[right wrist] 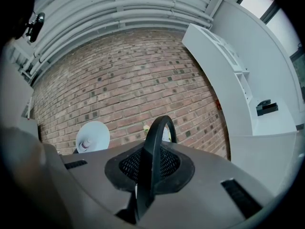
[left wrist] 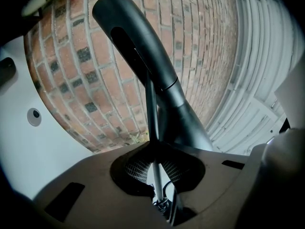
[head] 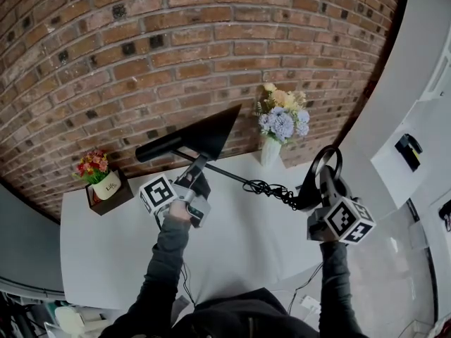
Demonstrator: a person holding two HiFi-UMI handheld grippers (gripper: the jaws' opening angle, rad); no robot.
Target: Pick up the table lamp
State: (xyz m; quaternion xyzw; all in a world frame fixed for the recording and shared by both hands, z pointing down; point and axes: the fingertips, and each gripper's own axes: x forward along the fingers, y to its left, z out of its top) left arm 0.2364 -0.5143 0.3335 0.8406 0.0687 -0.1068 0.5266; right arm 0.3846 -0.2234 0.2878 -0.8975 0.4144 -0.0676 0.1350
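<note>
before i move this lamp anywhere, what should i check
1. Left hand-held gripper clamped on the lamp rod: ok.
2. Right hand-held gripper clamped on the lamp ring: ok.
3. Shade apart from the flower vase: ok.
4. Cord free to follow: cannot tell; it bunches between the grippers and its end is out of sight.
5. Lamp clear of the table: cannot tell from above.
</note>
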